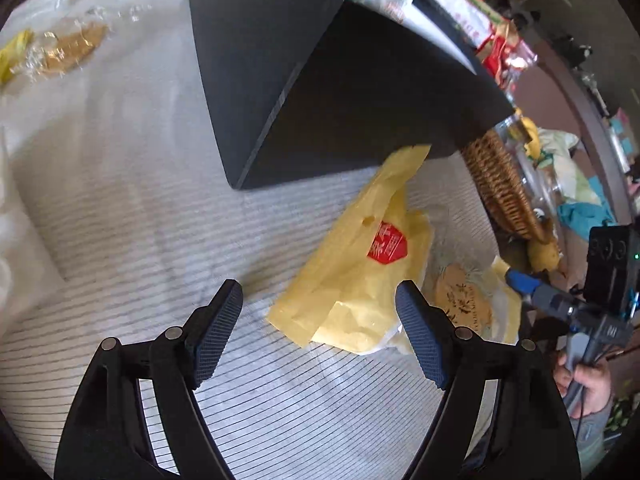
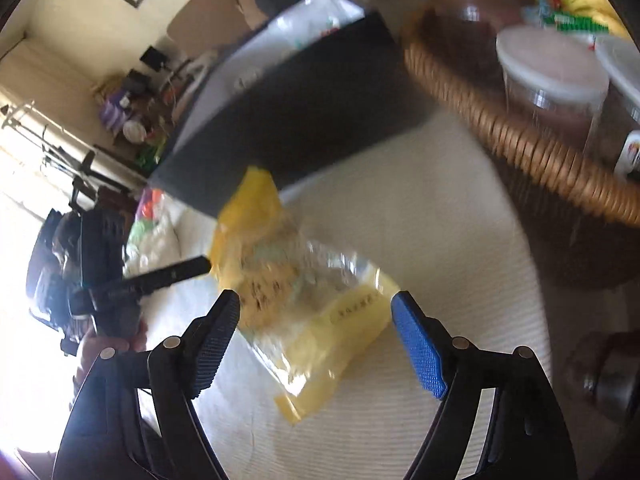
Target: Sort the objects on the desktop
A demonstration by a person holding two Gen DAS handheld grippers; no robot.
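The crinkly yellow paper bag with a red stamp (image 1: 360, 280) lies on the striped tabletop (image 1: 140, 208), ahead between the left gripper's (image 1: 319, 330) wide-open, empty fingers. The right gripper (image 2: 316, 340) gapes empty over a blurry yellow-and-clear snack packet (image 2: 304, 308).

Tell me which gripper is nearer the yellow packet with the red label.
Left. The left gripper hovers open right at the yellow packet; the right gripper is open over the neighbouring clear-fronted packet beside it.
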